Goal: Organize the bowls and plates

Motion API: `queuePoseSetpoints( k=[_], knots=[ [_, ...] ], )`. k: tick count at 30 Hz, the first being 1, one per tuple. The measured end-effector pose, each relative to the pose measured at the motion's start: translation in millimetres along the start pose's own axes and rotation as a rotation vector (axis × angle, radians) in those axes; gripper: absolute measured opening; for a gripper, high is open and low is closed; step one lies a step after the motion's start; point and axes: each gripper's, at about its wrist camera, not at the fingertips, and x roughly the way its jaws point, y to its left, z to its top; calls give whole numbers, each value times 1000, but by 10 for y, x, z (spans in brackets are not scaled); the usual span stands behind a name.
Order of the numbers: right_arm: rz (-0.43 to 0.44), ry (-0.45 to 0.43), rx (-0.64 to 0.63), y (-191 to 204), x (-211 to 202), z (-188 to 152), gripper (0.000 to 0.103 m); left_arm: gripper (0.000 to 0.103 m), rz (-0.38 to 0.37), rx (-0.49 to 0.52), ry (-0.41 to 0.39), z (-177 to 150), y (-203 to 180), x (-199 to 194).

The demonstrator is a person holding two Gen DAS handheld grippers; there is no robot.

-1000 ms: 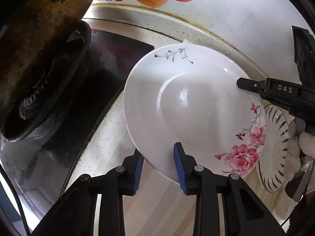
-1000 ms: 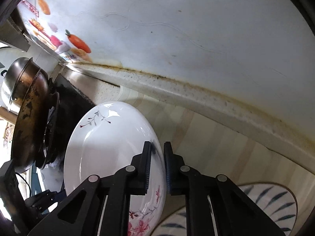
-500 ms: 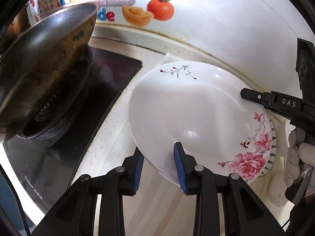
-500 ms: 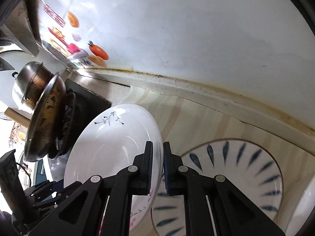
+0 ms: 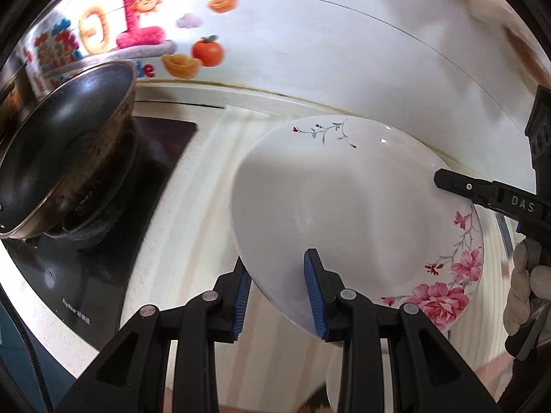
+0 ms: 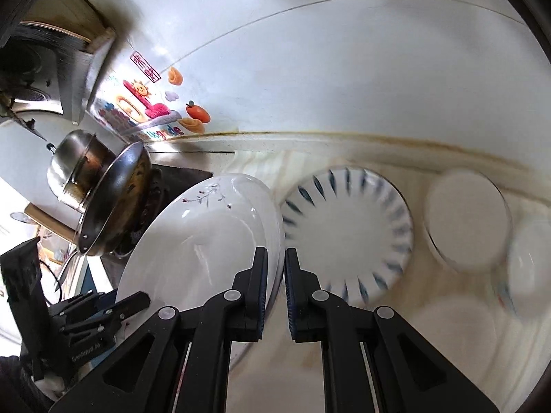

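Over the pale wood-grain table [image 6: 344, 361], beside the black glass stove top [image 5: 103, 258], a large white plate with pink roses and a thin branch painted on its rim [image 5: 344, 206] hangs tilted in the air, carried between two tools. The left gripper [image 5: 279, 292] has its blue-padded jaws partly open around the near edge of the plate, one pad under the rim and one on the face; whether they truly pinch it I cannot tell. The right gripper [image 6: 275, 275] is closed down narrow on the opposite rim, so it seems to bear the weight. A gloved hand [image 5: 523, 292] works that tool.

By my reckoning the job is in its middle. The rose plate is lifted but not yet set down, and the likely place for it is the white plate with blue dashes round its rim [image 6: 347, 234], which lies flat on the table just beside and below it. Farther right sit a plain white round dish [image 6: 466, 220] and, blurred at the edge, a white bowl [image 6: 530, 268]; both look unstacked.

Counted: two patterned plates, one plain dish, one bowl that I can make out. A dark wok [image 5: 62, 144] rests on the stove, with a steel pot [image 6: 75, 161] behind it.
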Motion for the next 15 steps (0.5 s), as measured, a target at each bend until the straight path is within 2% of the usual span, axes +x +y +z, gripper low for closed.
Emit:
queuePoseSetpoints(
  k=[3,9,15],
  knots=[
    [-20,-19,54,-89,-313,-399,11,28,-26,60,20,-202,-170,-89],
    [-48,-27,164,-319,-680,-1212,11,28,-61,177,94,-570,-413,-44],
    [-65,3,288,-569,-680,-1858,11,28,-80,258,183,-856,-630,156]
  ],
)
